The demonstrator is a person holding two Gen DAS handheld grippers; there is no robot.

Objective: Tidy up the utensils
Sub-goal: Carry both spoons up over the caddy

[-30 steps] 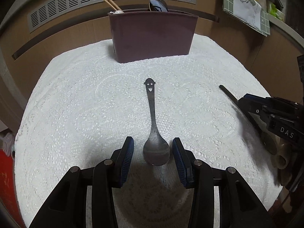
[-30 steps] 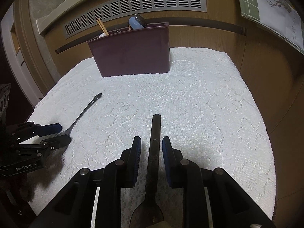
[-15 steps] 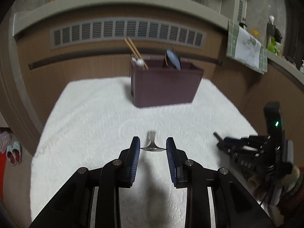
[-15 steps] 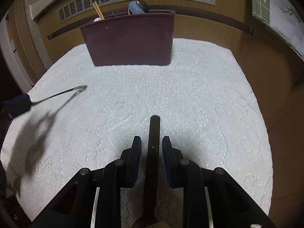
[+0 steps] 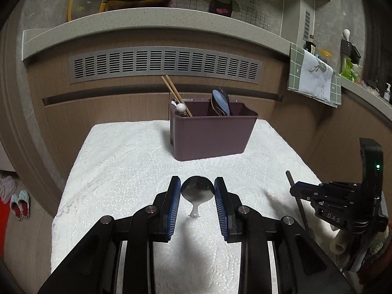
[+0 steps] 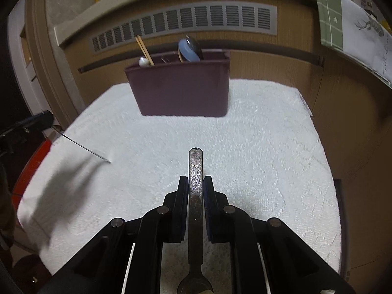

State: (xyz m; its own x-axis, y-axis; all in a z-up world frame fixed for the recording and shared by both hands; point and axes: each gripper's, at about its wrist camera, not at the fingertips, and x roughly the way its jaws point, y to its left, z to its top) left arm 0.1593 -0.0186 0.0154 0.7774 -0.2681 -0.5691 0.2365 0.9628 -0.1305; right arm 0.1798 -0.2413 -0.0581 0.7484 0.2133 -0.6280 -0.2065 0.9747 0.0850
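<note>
Steel spoon (image 5: 198, 191) pinched by its bowl between the pads of the left gripper (image 5: 198, 196), raised above the near middle of the white lace cloth (image 5: 122, 166), handle tip touching or just above it; speckled-handled utensil (image 6: 195, 171) clamped in the right gripper (image 6: 195, 188), head cut off below. Judged partway: chopsticks (image 5: 171, 90) and blue spoon (image 5: 220, 101) already standing in the maroon holder (image 5: 210, 134) at the far edge, two pieces not yet dropped in, holder's compartments hidden.

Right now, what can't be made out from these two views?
- Left view: spoon handle, foreshortened behind its own bowl between the left tongs.
- Right view: head of the utensil in the right tongs, cut off by the bottom edge.
- Both views: lower contents of the purple holder, hidden by its wall.
- Right view: left tongs, blurred at the left edge.
</note>
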